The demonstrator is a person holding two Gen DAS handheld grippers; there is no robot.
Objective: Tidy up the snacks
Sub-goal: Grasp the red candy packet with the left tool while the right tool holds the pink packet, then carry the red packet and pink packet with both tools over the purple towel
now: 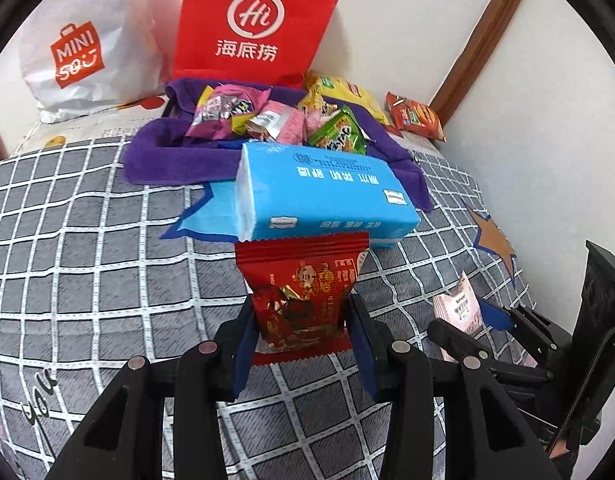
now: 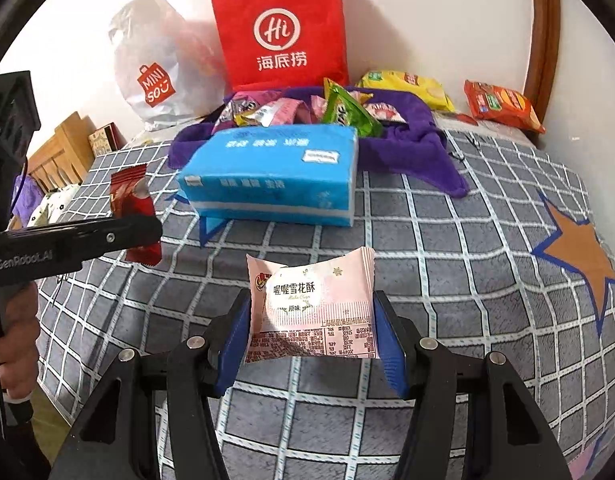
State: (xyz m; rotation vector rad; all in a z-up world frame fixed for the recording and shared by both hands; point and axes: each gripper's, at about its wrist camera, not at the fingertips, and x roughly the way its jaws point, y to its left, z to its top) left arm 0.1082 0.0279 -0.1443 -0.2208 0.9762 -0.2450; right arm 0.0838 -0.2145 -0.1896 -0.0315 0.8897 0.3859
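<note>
Grid-patterned bed [image 2: 467,240]: tissue pack [image 2: 271,176], purple towel [image 2: 419,148], bags, seemingly snack packets.

Bright, even indoor light, soft shadows, strong fisheye bending with dark corner vignettes, mostly sharp focus.

Red snack packet [image 1: 303,300] upright, pinched in left tongs [image 1: 303,320]. Pink-white snack packet [image 2: 311,308] held in right tongs [image 2: 311,332]. Mixed snack pile [image 1: 275,118] on purple towel [image 1: 155,152] behind blue tissue pack [image 1: 327,196].
</note>
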